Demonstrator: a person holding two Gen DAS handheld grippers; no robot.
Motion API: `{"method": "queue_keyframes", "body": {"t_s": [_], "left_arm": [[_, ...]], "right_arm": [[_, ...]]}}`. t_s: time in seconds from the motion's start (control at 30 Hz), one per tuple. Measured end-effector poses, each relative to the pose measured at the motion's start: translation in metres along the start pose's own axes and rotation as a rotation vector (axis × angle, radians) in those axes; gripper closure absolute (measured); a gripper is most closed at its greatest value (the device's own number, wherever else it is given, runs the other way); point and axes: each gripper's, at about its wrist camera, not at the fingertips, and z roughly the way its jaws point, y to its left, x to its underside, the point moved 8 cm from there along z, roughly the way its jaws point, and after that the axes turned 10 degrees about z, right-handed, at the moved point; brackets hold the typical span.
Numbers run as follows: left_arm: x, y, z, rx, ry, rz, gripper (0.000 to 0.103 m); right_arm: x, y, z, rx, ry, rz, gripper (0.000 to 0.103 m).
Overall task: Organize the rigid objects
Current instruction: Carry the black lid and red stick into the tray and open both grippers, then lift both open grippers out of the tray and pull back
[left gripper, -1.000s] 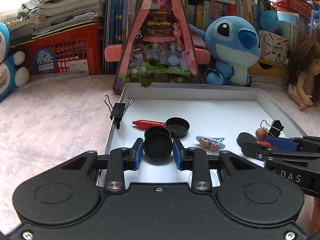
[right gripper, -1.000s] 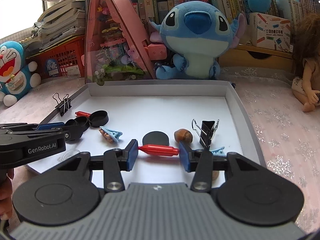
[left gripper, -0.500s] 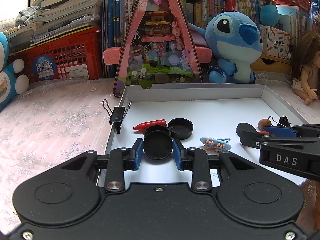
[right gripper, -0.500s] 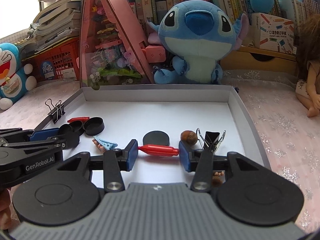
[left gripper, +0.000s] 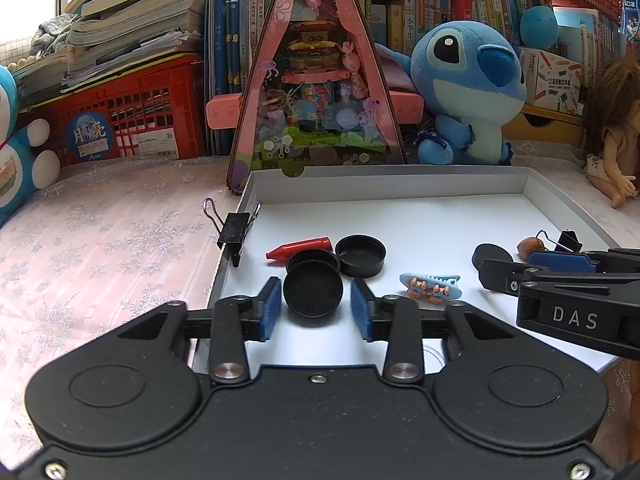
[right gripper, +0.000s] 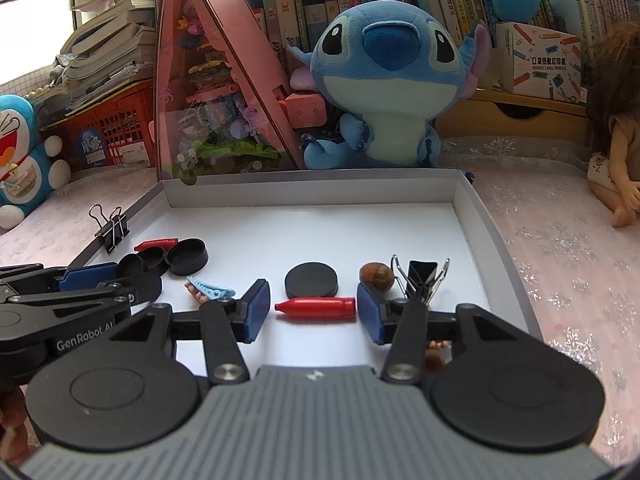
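Note:
A white shallow box (left gripper: 400, 216) holds small items. My left gripper (left gripper: 314, 306) is open, its blue pads either side of a black round cap (left gripper: 313, 288) with gaps on both sides. Behind it lie two more black caps (left gripper: 360, 255) and a red crayon-like piece (left gripper: 300, 247). My right gripper (right gripper: 314, 310) is open around another red piece (right gripper: 316, 308), which lies crosswise on the box floor between the pads. A black disc (right gripper: 311, 283), a brown nut (right gripper: 376, 276) and a black binder clip (right gripper: 420, 280) lie just beyond.
A blue hair clip (left gripper: 431, 283) lies between the grippers. A binder clip (left gripper: 234, 227) is clamped on the box's left wall. A pink triangular toy house (left gripper: 316, 80), a Stitch plush (right gripper: 384, 80), a doll (right gripper: 616, 152), red crate (left gripper: 120, 120) and books stand behind.
Both grippers have opened: the left pads have let go of the black cap, the right pads have let go of the red piece. Both grippers dropped slightly toward the box floor.

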Motion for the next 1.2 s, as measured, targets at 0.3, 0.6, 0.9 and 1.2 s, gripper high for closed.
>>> {"method": "queue_keyframes", "body": {"t_s": [0.3, 0.6, 0.9, 1.2], "left_arm": [[-0.001, 0.001, -0.017, 0.002, -0.021, 0.002, 0.048], [-0.001, -0.001, -0.044, 0.024, -0.057, 0.004, 0.032], [0.005, -0.006, -0.072, 0.055, -0.08, 0.001, 0.027], [0.021, -0.011, -0.095, 0.081, -0.073, -0.012, 0.027]], "right_arm": [[0.001, 0.003, -0.017, -0.004, -0.033, -0.014, 0.03], [0.001, 0.004, -0.043, 0.011, -0.08, -0.042, 0.019], [0.006, -0.003, -0.068, 0.013, -0.091, -0.024, 0.015], [0.018, -0.002, -0.093, 0.018, -0.102, -0.039, 0.013]]}}
